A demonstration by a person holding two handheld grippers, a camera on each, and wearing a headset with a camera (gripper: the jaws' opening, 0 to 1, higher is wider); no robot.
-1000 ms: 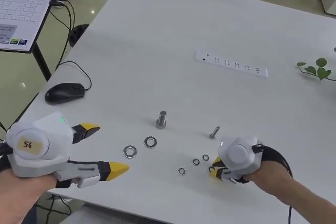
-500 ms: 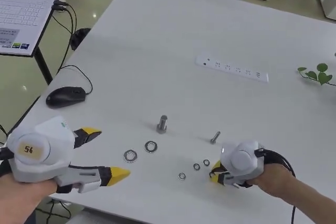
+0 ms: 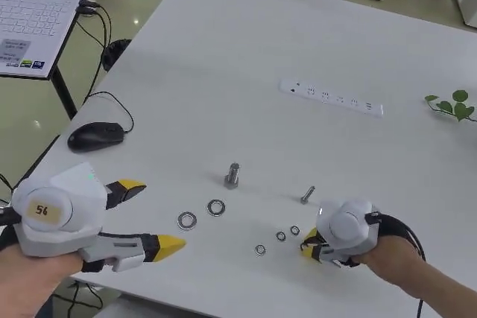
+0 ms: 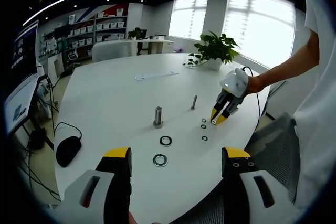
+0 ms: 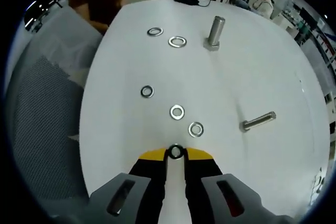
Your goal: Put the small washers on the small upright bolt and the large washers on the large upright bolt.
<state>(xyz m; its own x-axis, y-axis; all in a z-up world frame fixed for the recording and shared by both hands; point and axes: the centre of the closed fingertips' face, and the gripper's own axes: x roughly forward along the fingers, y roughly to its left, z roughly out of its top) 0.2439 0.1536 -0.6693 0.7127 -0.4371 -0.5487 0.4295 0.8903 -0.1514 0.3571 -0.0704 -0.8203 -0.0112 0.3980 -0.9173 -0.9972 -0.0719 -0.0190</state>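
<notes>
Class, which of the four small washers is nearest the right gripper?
The small washer sitting between the right gripper's yellow tips. The other three washers lie loose farther out on the table.

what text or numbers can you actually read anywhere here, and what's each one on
"56": on the yellow label on the body of the left gripper.
Stickers on the laptop: too small to read.
Power strip: no readable marking.
Small washer in the right gripper: no lettering visible.
</notes>
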